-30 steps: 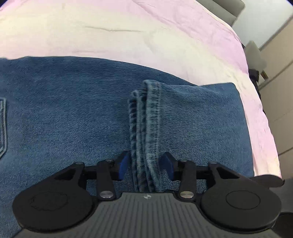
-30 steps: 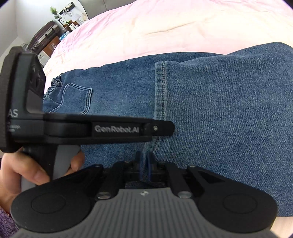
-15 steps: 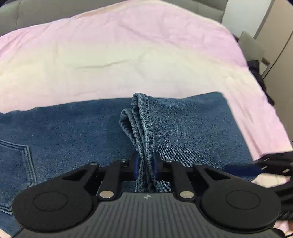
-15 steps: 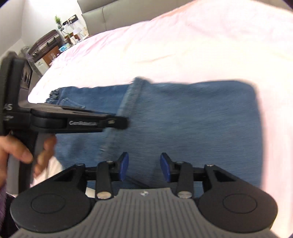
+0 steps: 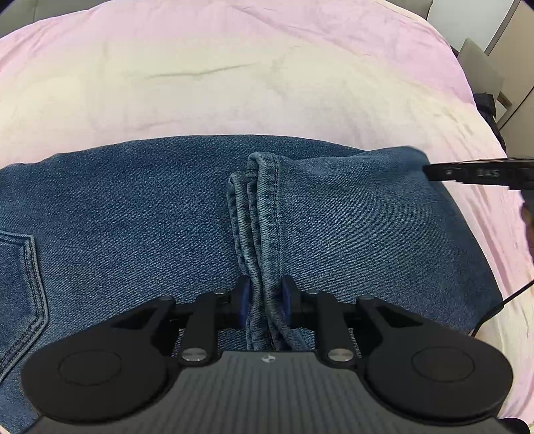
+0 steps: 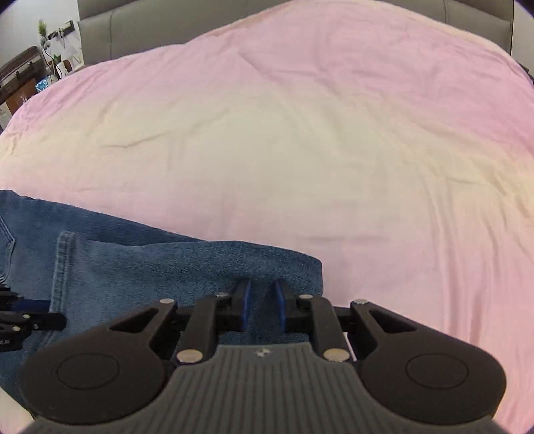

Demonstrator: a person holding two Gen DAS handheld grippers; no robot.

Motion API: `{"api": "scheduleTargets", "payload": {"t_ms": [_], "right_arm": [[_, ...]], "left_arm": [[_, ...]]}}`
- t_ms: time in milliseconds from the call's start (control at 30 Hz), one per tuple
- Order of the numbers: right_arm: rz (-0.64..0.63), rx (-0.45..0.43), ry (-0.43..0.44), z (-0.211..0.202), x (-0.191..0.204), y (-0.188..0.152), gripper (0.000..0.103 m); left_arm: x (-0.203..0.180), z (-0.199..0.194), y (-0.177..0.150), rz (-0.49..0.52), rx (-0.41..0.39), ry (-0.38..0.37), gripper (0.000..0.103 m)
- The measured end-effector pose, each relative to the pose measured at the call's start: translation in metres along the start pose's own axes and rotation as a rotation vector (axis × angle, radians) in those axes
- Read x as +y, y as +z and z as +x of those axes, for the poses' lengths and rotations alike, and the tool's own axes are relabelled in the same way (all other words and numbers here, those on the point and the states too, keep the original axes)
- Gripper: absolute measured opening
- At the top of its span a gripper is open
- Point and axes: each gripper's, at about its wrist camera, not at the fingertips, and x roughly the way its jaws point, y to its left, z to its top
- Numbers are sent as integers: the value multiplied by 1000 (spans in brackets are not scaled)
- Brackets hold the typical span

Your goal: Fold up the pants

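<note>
The jeans (image 5: 133,217) lie on the bed (image 5: 233,83), low in the frame. Bunched hems (image 5: 257,207) are pinched by the left gripper (image 5: 265,307), its jaws having just eased. The right gripper (image 6: 262,305) jaws, just narrowed, stand slightly apart with no fold seen between; the hems could slip out.

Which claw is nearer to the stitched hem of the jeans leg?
Left. The left claw, jaws just reopening, has the hem between them. The right claw, jaws just closing, is at the jeans fold, away from it.

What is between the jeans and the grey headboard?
Only the pink sheet. It runs bare from the jeans up to the headboard. The right wrist view shows this.
</note>
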Motion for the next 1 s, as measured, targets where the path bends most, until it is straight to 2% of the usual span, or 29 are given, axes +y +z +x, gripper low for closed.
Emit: {"api": "scheduleTargets", "payload": {"t_ms": [67,167,267,367,500,733,800,1000], "right_arm": [[13,46,0,23,-8,1,7],[50,70,7,45,-15,1,6],[28,74,-10,40,-11,5,5],[-32,69,2,15,-5,3,9],[-76,87,71,-24,1,-22,11],[-127,105,92,-64,11,-79,16],[-159,116,80,-61,20,-101,17],[-104,144,60,-23,19,-116,16]], "left_arm": [[1,2,0,-9,4,-13,26],[5,4,2,-30,12,-26,29],[11,-3,4,-53,24,-39,30],[14,-16,6,-68,28,-37,31],[8,-38,-1,-28,4,-32,30],[-14,-57,-18,38,8,-19,31],[-22,-58,-22,43,15,-18,31],[-18,-68,-27,39,24,-16,31]]}}
